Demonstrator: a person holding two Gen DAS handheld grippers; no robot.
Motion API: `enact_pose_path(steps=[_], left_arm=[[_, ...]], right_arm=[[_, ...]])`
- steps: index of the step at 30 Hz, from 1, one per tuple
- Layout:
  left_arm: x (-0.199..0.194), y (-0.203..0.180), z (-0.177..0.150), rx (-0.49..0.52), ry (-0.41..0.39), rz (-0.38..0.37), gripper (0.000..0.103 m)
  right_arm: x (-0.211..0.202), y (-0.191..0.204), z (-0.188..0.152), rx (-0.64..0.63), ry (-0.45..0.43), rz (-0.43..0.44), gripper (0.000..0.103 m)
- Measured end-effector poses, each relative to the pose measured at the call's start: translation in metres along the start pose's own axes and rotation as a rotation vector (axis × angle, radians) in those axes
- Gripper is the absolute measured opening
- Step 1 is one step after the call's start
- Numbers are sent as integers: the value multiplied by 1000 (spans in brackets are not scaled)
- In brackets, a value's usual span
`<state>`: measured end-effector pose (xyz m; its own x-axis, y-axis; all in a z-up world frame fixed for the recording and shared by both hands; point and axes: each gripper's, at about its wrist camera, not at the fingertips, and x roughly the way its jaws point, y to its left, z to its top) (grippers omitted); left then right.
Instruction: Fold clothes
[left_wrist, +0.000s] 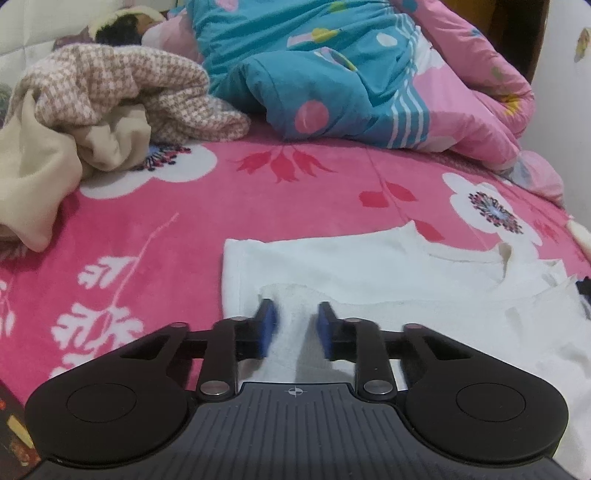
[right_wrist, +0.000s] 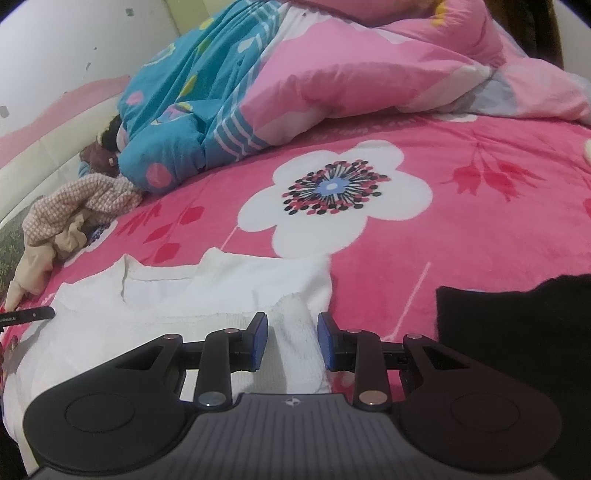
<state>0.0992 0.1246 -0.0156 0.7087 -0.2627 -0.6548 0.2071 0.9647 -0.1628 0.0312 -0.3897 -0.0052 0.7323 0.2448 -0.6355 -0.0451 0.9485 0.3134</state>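
Both tongs wide, holding nothing. Left gripper (left_wrist: 294, 325) and right gripper (right_wrist: 293, 334) each straddle a folded-in sleeve of the white top (left_wrist: 369, 258), flat just ahead. Looks mid-fold; next, pinch cloth squarely.

black cloth (right_wrist: 517, 332) – cut off, right edge
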Motion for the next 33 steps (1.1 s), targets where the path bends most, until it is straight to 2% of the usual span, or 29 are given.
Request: enact_pose_path(steps=[2,3,6,15,22,28,33], left_arm=[[-2,-1,0,7,-11,11,11],[-3,-1,0,11,-17,17,9],[-8,-5,-1,27,-42,27,7],[-27,-16,0,63,-125,60,5],[-46,-23,10,87,-201,78,4],[-48,-24,27,102,-248,89,4],[-25,-24,45,96,-256,95,4]], right_arm=[[-3,6,-1,-35,-16,-4,24],[-6,9,-2,-57,-26,-9,15],[-12,19,-5,-111,-50,-45,4],[-45,48,-4,-223,-190,-137,3],[-61,55,5,-223,-268,-166,2],[-60,55,23,-211,-297,-168,2],[-39,44,43,-169,-288,-162,2]])
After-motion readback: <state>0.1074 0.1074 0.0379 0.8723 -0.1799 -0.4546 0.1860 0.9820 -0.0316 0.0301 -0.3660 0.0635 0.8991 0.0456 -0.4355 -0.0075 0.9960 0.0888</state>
